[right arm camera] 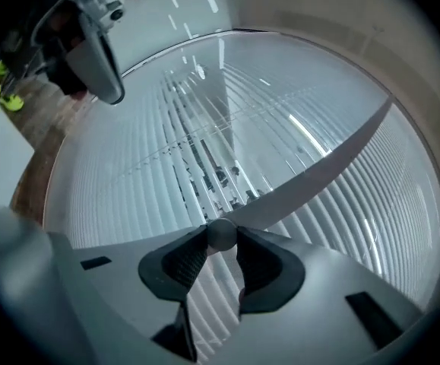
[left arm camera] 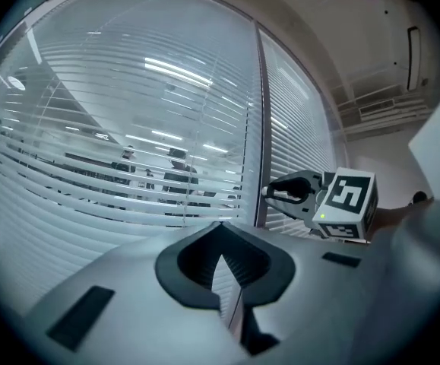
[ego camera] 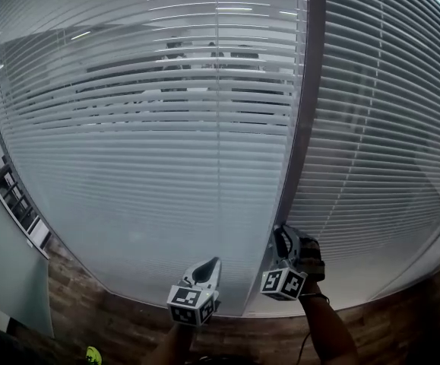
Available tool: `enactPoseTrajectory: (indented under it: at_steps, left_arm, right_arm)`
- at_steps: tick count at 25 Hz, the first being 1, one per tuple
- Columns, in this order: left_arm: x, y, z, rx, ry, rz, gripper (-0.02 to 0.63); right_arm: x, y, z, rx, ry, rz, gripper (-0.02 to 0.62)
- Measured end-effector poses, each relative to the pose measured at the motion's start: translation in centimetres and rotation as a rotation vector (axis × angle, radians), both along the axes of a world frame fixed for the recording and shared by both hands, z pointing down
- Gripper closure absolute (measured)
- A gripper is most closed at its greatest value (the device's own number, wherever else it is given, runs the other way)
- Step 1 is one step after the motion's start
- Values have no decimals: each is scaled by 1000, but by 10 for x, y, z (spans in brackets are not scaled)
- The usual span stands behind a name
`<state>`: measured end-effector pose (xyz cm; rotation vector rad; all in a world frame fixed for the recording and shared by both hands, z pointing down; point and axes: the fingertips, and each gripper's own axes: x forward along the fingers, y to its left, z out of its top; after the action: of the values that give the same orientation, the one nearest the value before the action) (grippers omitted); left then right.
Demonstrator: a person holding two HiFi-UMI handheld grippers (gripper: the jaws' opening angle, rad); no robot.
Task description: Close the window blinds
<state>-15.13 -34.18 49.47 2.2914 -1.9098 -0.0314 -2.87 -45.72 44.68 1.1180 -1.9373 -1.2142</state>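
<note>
Jaws of right gripper [right arm camera: 221,243] are clamped on a small round grey blind wand [right arm camera: 221,232], seen end-on, one pad on each side of it. The head view puts this gripper [ego camera: 283,239] right against the foot of the dark mullion [ego camera: 308,90]; the wand itself cannot be told apart from the mullion there. A gloved hand [ego camera: 311,261] holds the gripper, with its marker cube [ego camera: 283,283] below.

Jaws of left gripper [left arm camera: 220,226] stand together at the tips with nothing between them. This gripper [ego camera: 207,269] hangs left of the mullion, near the right gripper but apart from it, in front of the lower slats.

Left blind [ego camera: 151,128], left of the mullion: upper slats are tilted partly open, with dim figures and ceiling lights showing through; lower slats look flat and closed. Right blind [ego camera: 387,128], right of the mullion: slats are angled, with thin dark gaps between them. Wood-grain floor [ego camera: 90,310] runs below both blinds.
</note>
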Motion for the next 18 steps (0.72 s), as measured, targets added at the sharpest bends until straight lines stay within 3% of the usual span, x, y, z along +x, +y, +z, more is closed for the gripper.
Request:
enactPoseTrajectory:
  at_steps: [7, 13, 18]
  left_arm:
    - [6, -13, -15, -6, 7, -1, 606]
    - [10, -16, -16, -7, -14, 4, 606]
    - [15, -17, -19, -16, -7, 6, 606]
  right_arm:
    - [2, -13, -12, 146, 346, -29, 468]
    - [1, -12, -12, 187, 450, -47, 468]
    - [1, -12, -13, 223, 459, -48, 468]
